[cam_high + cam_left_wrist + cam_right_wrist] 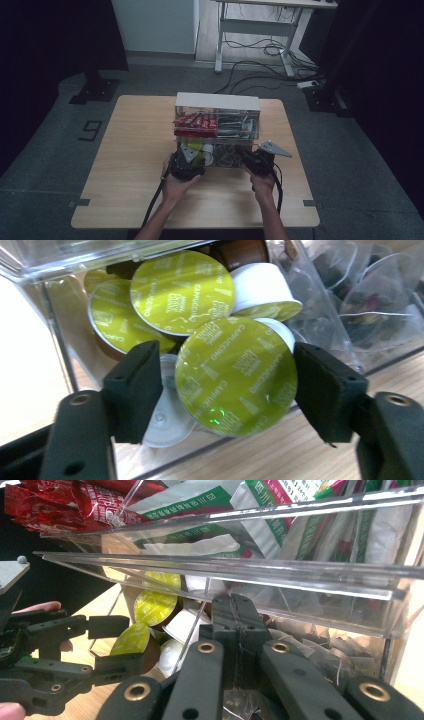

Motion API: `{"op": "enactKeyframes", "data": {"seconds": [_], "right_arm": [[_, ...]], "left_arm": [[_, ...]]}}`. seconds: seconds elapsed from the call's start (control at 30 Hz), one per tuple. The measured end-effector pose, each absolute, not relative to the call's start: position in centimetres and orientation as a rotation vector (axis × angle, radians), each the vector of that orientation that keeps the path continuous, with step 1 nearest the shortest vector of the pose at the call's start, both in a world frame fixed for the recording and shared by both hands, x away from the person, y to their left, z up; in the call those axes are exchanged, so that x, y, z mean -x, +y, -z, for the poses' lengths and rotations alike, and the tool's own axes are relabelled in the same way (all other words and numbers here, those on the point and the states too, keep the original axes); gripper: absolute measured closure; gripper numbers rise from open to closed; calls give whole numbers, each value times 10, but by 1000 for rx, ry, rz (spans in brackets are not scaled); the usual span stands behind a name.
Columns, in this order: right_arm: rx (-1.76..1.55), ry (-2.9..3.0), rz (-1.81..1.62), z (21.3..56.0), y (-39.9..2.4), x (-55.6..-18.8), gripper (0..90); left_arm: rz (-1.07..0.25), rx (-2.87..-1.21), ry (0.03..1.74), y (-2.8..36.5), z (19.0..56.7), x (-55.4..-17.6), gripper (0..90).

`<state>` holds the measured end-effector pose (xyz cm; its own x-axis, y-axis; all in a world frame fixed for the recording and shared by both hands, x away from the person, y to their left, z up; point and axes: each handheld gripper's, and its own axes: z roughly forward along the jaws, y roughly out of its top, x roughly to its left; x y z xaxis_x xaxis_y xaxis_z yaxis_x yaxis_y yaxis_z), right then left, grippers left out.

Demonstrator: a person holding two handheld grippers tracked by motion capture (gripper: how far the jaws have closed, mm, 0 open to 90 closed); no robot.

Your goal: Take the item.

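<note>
A coffee capsule [235, 375] with a yellow-green foil lid sits at the open front of a clear two-tier organiser [217, 112] on the wooden table [130, 165]. My left gripper [230, 385] is shut on this capsule, one black pad on each side of it. The right gripper view shows the left gripper [120, 644] from the side, the capsule [131, 640] between its jaws. My right gripper [235, 620] is shut, its tips at the lower tier's front on the right, under the clear shelf. From above, the left gripper [192, 159] and the right gripper [250, 159] both reach into the organiser's front.
More yellow-green and white capsules [175, 290] lie piled behind the held one. Tea bags in clear pouches [370, 300] fill the compartment to the right. Red sachets [196, 121] and green-and-white packets [280, 510] fill the upper tier. A clear divider [55, 340] walls the capsule compartment.
</note>
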<state>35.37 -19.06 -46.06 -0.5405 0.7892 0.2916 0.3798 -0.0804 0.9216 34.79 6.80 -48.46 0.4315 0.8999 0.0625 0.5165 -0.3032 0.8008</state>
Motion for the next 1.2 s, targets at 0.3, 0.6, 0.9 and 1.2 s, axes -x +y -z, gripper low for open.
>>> {"op": "enactKeyframes", "data": {"seconds": [0.3,0.6,0.9,1.2], "right_arm": [[-1265,1854,-1655,461,-190,-354,894],[-1267,1852,-1663,461,-191,-354,894],[-1274,1852,-1661,463,-192,-355,894],[-1285,1851,-1657,464,-194,-357,894]], "left_arm": [[-694,-1975,1151,62,488,-346,297],[-708,-1976,1150,62,488,-345,379],[-691,-1956,1162,62,487,-346,385],[-687,-1915,1162,68,479,-341,386]]}}
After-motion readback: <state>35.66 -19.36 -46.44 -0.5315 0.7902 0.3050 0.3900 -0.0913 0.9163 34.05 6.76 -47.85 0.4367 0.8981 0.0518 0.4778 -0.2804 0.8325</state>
